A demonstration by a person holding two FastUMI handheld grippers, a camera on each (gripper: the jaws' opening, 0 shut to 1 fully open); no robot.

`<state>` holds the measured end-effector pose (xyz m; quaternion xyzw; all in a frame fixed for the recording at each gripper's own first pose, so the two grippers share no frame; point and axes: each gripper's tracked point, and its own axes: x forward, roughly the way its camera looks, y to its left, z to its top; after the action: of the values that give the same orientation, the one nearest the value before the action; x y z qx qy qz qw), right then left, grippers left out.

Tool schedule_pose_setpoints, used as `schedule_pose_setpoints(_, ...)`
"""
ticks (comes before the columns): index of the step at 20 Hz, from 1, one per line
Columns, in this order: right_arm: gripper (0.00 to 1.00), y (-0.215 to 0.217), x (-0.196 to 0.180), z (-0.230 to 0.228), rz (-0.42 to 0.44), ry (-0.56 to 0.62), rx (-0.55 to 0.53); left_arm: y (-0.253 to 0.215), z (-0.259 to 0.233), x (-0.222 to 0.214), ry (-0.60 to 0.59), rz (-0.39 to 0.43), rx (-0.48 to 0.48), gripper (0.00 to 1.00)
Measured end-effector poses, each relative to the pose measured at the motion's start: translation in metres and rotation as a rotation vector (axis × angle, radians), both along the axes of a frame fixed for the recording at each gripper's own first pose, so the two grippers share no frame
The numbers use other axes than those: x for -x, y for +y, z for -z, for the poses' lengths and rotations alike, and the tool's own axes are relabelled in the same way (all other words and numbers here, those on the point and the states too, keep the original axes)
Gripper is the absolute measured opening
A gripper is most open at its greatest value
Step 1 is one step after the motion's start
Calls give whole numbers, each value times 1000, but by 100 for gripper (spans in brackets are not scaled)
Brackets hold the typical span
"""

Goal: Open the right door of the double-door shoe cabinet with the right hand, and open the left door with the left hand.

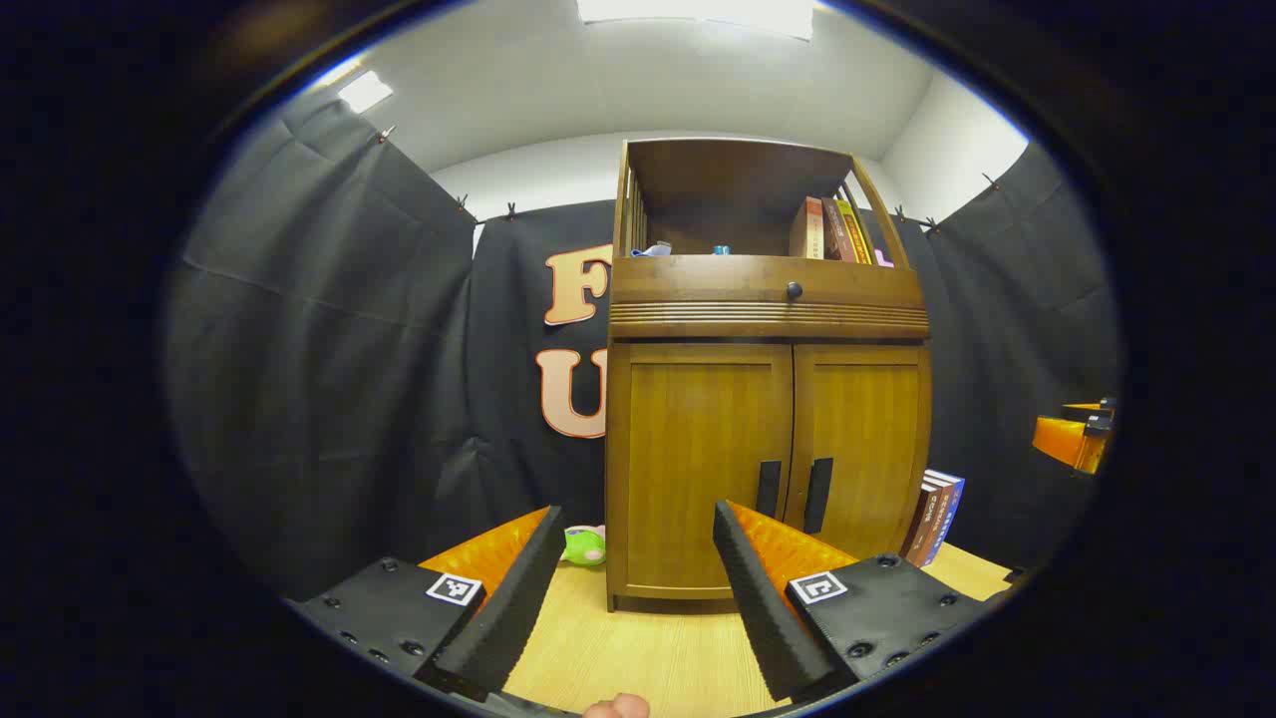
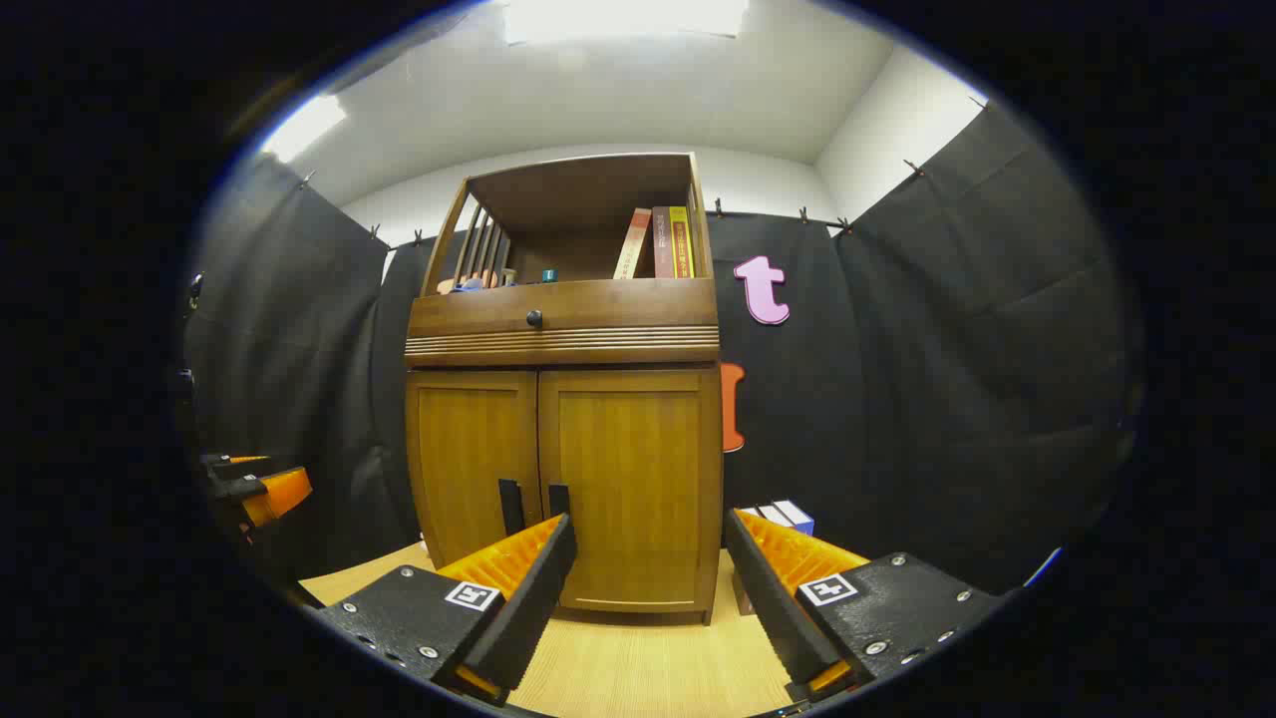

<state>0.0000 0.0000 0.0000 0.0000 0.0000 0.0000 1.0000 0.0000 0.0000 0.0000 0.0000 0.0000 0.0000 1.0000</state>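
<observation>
Wooden and warm brown, the shoe cabinet (image 1: 768,399) is standing on the pale wood tabletop (image 1: 648,658), backed against the black cloth wall. We are seeing both doors sitting flush and closed: the left door (image 1: 698,469) and the right door (image 1: 862,449) are meeting at the middle seam, each carrying 1 dark vertical handle (image 1: 768,489) beside that seam. Above the doors a drawer with a round dark knob (image 1: 794,291) is running across the cabinet, and above that an open shelf is holding upright books (image 1: 837,231).

We are holding the left gripper (image 1: 638,558) in front of the cabinet, its 2 fingers spread wide apart and clasping nothing, not touching the doors. In the right gripper view the right gripper (image 2: 648,563) is likewise gaping wide and empty, short of the cabinet's front, with the right door (image 2: 628,489) between its fingers in the picture.

To the cabinet's right, a few books (image 1: 937,519) are leaning against its side. To its left, a small green toy (image 1: 584,545) is partly hidden behind a finger. Small items on the cabinet's shelf are too small for us to identify. Part of the other gripper is peeking in at each view's edge, cut off.
</observation>
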Motion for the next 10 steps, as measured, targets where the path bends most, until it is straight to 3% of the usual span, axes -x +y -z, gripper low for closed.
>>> schedule_pose_setpoints(1,94,2,0,-1,0,-5,6,4,0,-2,2,-6,-1,96)
schedule_pose_setpoints(10,93,14,-8,5,-4,4,-5,13,-8,-4,-29,-15,-19,99)
